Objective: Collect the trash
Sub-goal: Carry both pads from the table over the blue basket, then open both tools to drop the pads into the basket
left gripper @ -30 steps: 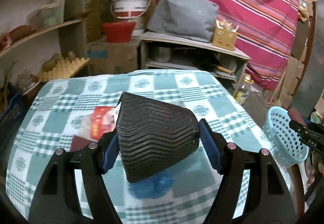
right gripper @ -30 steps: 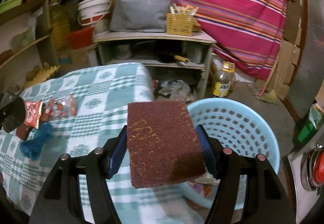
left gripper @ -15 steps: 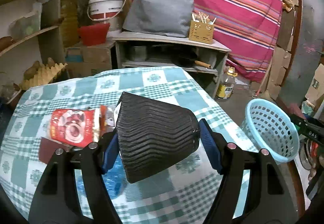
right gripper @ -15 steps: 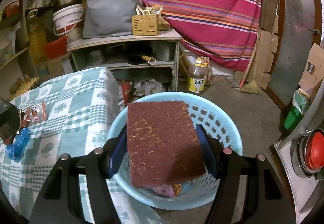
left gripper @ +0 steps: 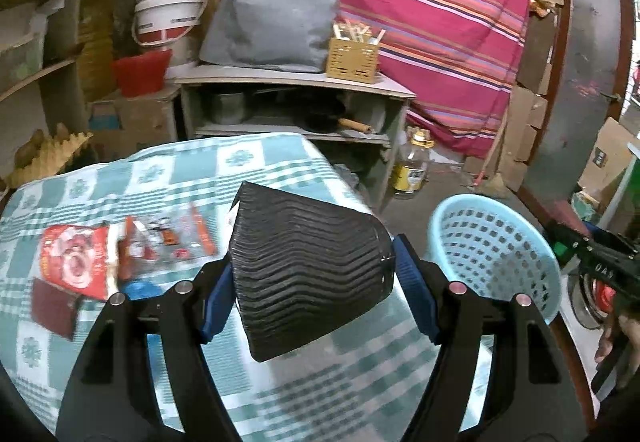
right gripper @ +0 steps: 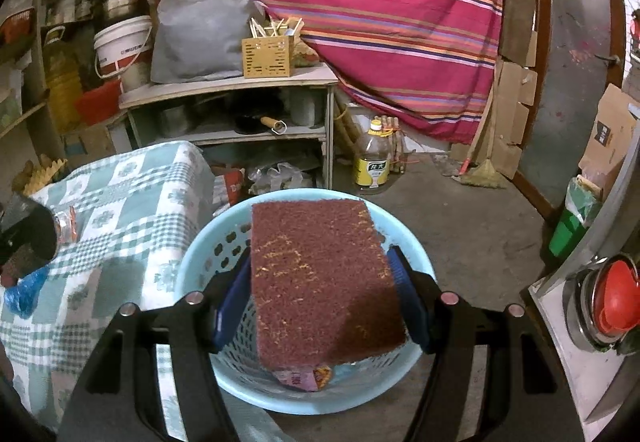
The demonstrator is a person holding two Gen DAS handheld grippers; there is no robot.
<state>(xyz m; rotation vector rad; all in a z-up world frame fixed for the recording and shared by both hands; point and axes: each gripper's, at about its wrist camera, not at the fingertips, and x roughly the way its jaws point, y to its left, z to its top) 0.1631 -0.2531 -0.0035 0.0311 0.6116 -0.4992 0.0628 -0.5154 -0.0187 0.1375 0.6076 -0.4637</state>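
Note:
My left gripper (left gripper: 316, 282) is shut on a black ribbed stack of plastic trays (left gripper: 308, 270), held over the right part of the checked table (left gripper: 256, 170). Behind it on the cloth lie red snack wrappers (left gripper: 76, 266), a dark maroon pad (left gripper: 54, 308) and a blue crumpled piece (left gripper: 138, 288). The light blue basket (left gripper: 492, 250) stands to the right on the floor. My right gripper (right gripper: 320, 290) is shut on a maroon scouring pad (right gripper: 324, 278), held right above the basket (right gripper: 200, 254). A wrapper (right gripper: 304, 378) lies inside the basket.
A grey shelf unit (right gripper: 228, 90) with pots stands behind the table, an oil bottle (right gripper: 374, 158) beside it on the floor. A striped red cloth (right gripper: 380, 10) hangs at the back. A broom (right gripper: 480, 174) leans at the right. A metal counter edge (right gripper: 560, 322) lies at right.
The right gripper carried the scouring pad from over the table's edge to above the basket. The left gripper moved rightward along the table with the black stack, bringing the basket closer.

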